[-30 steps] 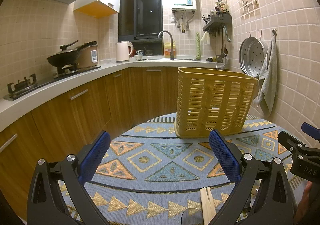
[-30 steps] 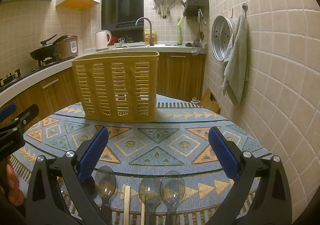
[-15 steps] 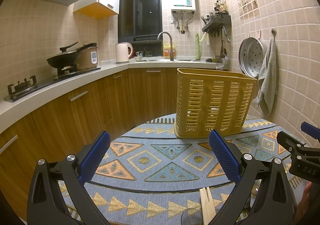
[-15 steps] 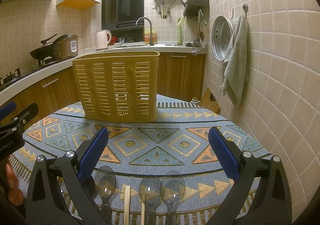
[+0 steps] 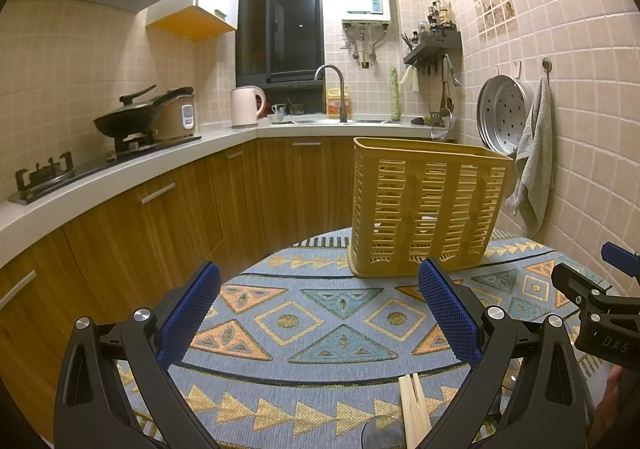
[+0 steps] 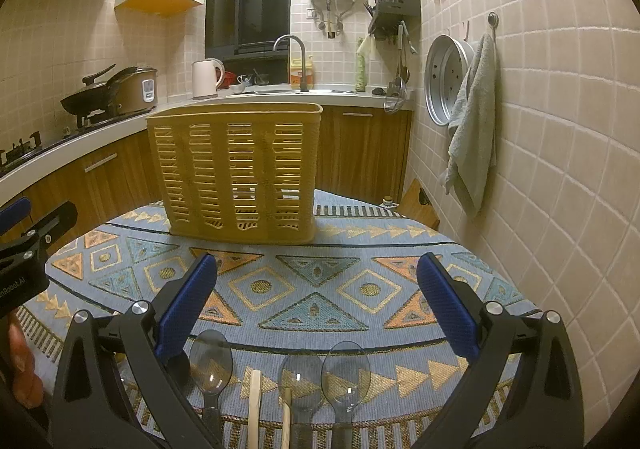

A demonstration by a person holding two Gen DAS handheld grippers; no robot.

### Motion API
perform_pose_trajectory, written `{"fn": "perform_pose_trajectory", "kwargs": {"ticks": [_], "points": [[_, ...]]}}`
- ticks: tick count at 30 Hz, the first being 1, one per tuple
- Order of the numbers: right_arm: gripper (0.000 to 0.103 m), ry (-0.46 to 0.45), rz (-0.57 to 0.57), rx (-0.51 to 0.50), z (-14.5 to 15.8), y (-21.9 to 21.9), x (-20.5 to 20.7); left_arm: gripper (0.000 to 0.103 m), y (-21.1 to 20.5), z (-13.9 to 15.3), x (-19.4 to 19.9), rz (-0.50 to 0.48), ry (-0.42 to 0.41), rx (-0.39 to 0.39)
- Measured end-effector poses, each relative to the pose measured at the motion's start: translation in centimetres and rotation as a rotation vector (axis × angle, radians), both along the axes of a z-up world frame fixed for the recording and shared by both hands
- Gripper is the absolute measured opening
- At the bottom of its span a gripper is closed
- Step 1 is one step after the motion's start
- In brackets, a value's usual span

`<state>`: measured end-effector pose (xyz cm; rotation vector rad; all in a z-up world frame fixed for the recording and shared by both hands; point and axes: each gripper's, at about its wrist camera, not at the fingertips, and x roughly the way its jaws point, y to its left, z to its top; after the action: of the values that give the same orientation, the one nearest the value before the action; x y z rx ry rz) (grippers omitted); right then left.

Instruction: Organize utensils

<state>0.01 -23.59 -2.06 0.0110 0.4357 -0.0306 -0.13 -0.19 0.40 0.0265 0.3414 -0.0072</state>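
A yellow slotted utensil basket [image 5: 424, 209] [image 6: 240, 169] stands upright at the far side of a round table with a patterned blue cloth [image 5: 312, 313] [image 6: 312, 289]. Three clear plastic spoons [image 6: 211, 361] [image 6: 300, 381] [image 6: 346, 373] and wooden chopsticks [image 6: 255, 405] [image 5: 414, 409] lie at the near edge. My right gripper [image 6: 316, 281] hovers open just above and behind them, holding nothing. My left gripper [image 5: 318, 289] is open over bare cloth to the left of the chopsticks. Each gripper shows at the edge of the other's view.
A tiled wall runs close along the table's right side, with a hanging grey towel [image 6: 472, 121] and a metal steamer tray [image 6: 444, 77]. Wooden cabinets and a counter with stove, wok [image 5: 120, 121], kettle [image 5: 244, 105] and sink curve behind and to the left.
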Motion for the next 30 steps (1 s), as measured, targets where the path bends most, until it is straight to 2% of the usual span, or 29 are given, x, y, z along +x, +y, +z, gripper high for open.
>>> {"fn": "perform_pose_trajectory", "kwargs": {"ticks": [10,15,16,17,18,19,20,22,23,24,26,27,30], "points": [[0.095,-0.011,-0.011,0.005,0.1,-0.2,-0.2,0.096,0.2,0.0,0.2,-0.008,0.026,-0.018],[0.095,0.004,-0.016,0.016,0.4,-0.7,0.2,0.094,2.4,0.3,1.3,-0.016,0.174,-0.118],[0.095,0.014,-0.013,0.017,0.4,-0.7,0.3,0.092,2.7,0.4,1.2,-0.030,0.157,-0.129],[0.094,0.025,-0.013,0.016,0.5,-0.7,0.4,0.090,3.0,0.5,1.3,-0.046,0.188,-0.141],[0.093,0.033,-0.012,0.013,0.6,-0.7,0.4,0.088,3.1,0.5,1.4,-0.063,0.222,-0.143],[0.093,0.045,-0.007,0.009,0.7,-0.7,0.5,0.083,3.0,0.3,1.3,-0.072,0.213,-0.105],[0.089,0.070,0.005,0.008,0.8,-0.6,0.7,0.074,2.9,0.0,1.4,-0.087,0.263,-0.076],[0.085,0.112,0.022,0.007,0.9,-0.6,1.0,0.070,3.3,-0.3,2.0,-0.120,0.426,-0.052],[0.082,0.141,0.035,0.011,1.0,-0.7,1.2,0.069,3.4,-0.5,2.4,-0.129,0.506,-0.013],[0.080,0.160,0.045,0.015,1.0,-0.7,1.3,0.068,3.4,-0.7,2.4,-0.163,0.553,-0.022],[0.076,0.202,0.061,0.021,1.0,-1.0,1.4,0.054,3.1,-1.2,1.8,-0.216,0.555,-0.096],[0.071,0.227,0.068,0.023,1.0,-1.1,1.5,0.052,2.9,-1.4,1.6,-0.236,0.568,-0.112],[0.066,0.269,0.082,0.030,1.0,-1.5,1.4,0.050,2.1,-2.4,0.8,-0.289,0.622,-0.148]]}}
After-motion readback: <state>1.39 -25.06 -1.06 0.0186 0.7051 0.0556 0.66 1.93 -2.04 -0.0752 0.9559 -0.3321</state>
